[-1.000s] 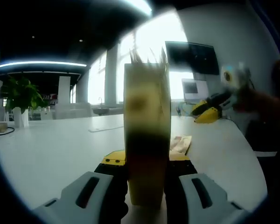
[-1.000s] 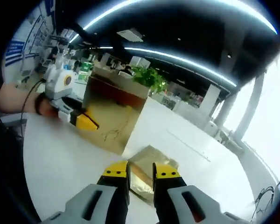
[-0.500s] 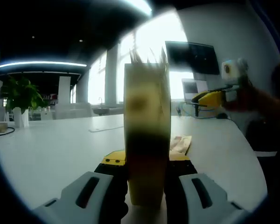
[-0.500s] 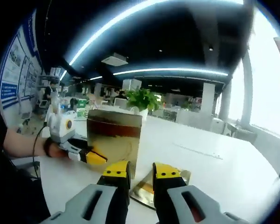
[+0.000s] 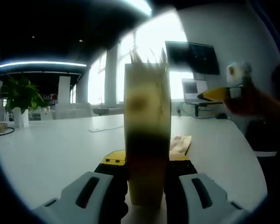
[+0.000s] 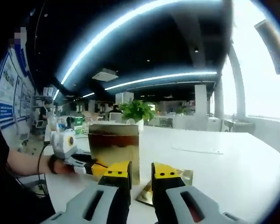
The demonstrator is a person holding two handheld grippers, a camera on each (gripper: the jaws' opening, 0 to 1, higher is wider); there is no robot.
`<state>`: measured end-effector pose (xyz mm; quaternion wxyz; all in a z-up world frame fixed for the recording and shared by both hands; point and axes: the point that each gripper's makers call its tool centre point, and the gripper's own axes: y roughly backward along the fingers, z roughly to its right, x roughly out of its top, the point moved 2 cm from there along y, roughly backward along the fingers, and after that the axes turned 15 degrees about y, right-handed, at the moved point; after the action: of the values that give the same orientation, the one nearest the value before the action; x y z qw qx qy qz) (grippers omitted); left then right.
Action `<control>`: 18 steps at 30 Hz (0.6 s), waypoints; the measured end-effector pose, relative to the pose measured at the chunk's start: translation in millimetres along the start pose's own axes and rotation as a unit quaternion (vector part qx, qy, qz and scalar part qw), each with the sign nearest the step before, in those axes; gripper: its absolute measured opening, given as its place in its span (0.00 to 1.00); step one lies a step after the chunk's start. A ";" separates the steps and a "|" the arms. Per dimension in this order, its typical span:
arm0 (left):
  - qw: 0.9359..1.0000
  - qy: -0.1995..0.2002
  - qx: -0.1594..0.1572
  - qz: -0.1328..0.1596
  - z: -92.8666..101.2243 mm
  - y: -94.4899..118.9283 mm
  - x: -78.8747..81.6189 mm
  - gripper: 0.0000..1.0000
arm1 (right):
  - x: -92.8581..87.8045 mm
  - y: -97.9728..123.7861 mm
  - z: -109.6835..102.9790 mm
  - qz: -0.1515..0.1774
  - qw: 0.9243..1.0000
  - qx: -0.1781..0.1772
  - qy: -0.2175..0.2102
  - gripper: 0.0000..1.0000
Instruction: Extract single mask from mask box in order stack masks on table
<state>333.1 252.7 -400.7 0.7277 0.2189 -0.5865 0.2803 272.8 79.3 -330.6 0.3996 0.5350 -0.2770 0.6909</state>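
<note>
The mask box [image 5: 147, 140], tall and yellowish with a torn top, stands upright on the white table [image 5: 56, 144]. My left gripper [image 5: 146, 163] is shut on its sides. The same box [image 6: 114, 151] appears in the right gripper view, with the left gripper [image 6: 86, 164] and a hand on it. One flat golden mask packet [image 5: 181, 143] lies on the table beside the box, also seen as the packet [image 6: 185, 176]. My right gripper [image 6: 141, 171] hovers above that packet, its jaws a narrow gap apart with nothing between them. The right gripper [image 5: 219, 94] shows raised at the right.
A potted plant [image 5: 19, 95] and a cable [image 5: 2, 132] sit at the table's far left. A wall monitor [image 5: 191, 57] and a laptop [image 5: 195, 89] are behind the right side. A person's arm [image 6: 23, 164] reaches in from the left.
My right gripper has risen and tilted up away from the packet on the table. The left gripper and the box have not moved.
</note>
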 end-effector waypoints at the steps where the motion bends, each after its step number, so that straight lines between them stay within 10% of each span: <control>1: 1.000 0.001 -0.001 0.000 0.6 0.0 -0.1 0.20 | -1.5 2.1 -0.6 0.001 1.000 0.000 -0.004 0.14; 18: 1.000 0.001 0.000 0.000 0.4 -0.2 0.0 0.20 | -0.6 12.0 6.8 0.038 0.997 -0.014 -0.072 0.15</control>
<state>333.0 252.3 -400.6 0.7284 0.2186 -0.5858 0.2802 266.3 67.3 -328.8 0.3597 0.5665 -0.3346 0.6616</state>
